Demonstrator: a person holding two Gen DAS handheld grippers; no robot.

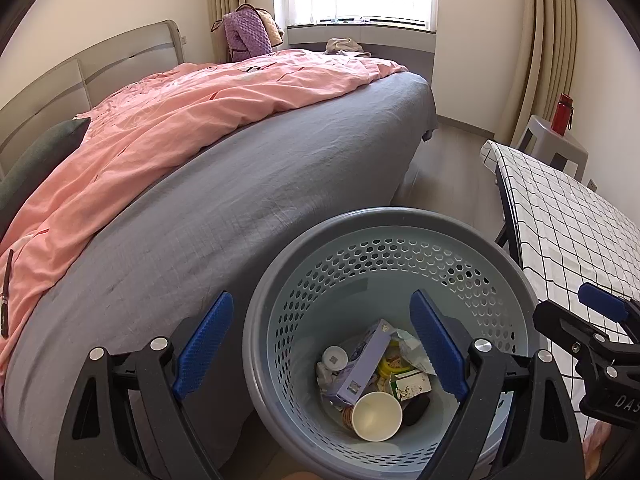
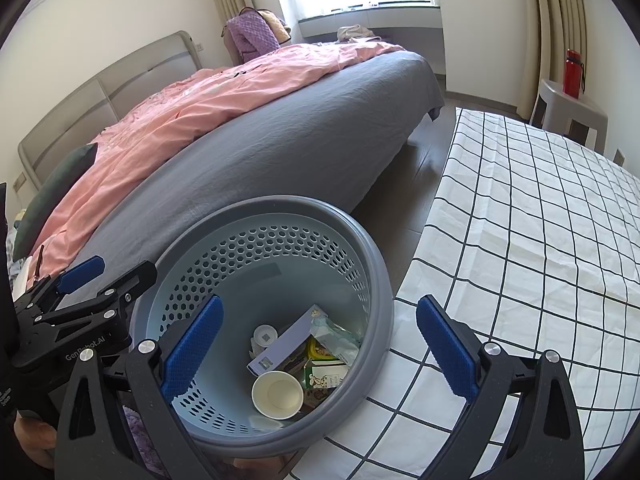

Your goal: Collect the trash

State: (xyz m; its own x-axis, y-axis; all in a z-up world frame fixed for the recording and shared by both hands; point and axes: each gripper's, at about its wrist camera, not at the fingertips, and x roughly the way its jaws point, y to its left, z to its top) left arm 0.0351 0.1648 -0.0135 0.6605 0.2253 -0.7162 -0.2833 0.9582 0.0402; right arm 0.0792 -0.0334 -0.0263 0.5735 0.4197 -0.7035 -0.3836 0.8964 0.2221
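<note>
Both sets of tongs are held above the bin (image 1: 400, 264), which stands on the floor between the bed (image 1: 224, 184) and the checked surface (image 2: 532, 240). The left tongs (image 1: 320, 344) are spread wide with nothing between them, and the right tongs (image 2: 318, 346) are likewise wide and empty. The trash is already gathered at the bottom of the bin: a paper cup (image 1: 376, 416), a flat box (image 1: 362, 364), a small carton (image 1: 412, 388) and crumpled wrappers (image 2: 336, 338). No loose trash can be made out on the bed or the surface, so the collecting is judged nearly done. If the bin is lifted by its rim with one pair alone, it could be tipped and the light cup spilled.
</note>
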